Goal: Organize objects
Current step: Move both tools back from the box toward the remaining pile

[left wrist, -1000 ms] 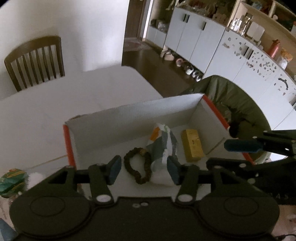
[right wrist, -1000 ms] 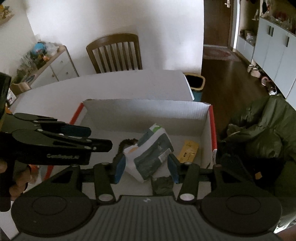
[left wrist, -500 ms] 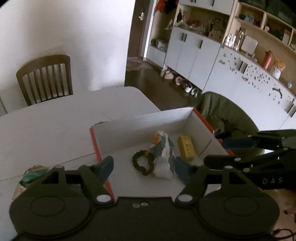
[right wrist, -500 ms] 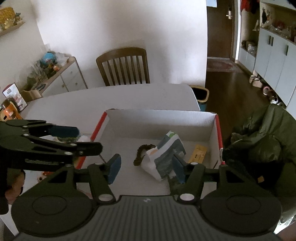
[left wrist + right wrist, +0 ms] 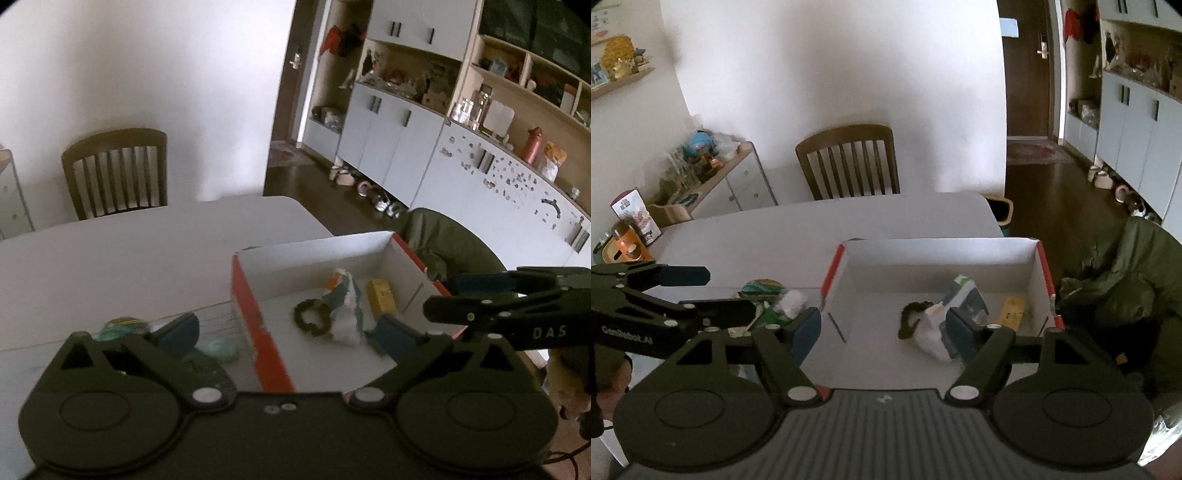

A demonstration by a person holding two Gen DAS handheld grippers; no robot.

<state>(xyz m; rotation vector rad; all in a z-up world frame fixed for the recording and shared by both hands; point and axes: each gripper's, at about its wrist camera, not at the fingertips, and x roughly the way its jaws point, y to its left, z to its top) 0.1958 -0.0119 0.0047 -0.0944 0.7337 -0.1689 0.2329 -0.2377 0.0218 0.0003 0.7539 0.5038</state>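
Note:
An open white cardboard box with red edges (image 5: 245,295) (image 5: 1043,269) sits on the white table. Inside lie a dark bead bracelet (image 5: 309,317) (image 5: 911,314), a white and grey-blue packet (image 5: 345,306) (image 5: 960,306) and a yellow packet (image 5: 382,299) (image 5: 1010,315). My left gripper (image 5: 284,334) is open and empty above the box's left wall. My right gripper (image 5: 882,334) is open and empty above the box's near-left part. Each gripper shows at the edge of the other's view.
Green wrapped items (image 5: 122,326) (image 5: 762,290) and a white fluffy ball (image 5: 792,299) lie on the table left of the box. A wooden chair (image 5: 849,162) stands at the far side. A dark green jacket (image 5: 1126,280) lies right of the box. Cabinets line the right wall.
Both grippers have pulled up and back from the box and swung left. Both have opened wider. The things in the box have stayed put.

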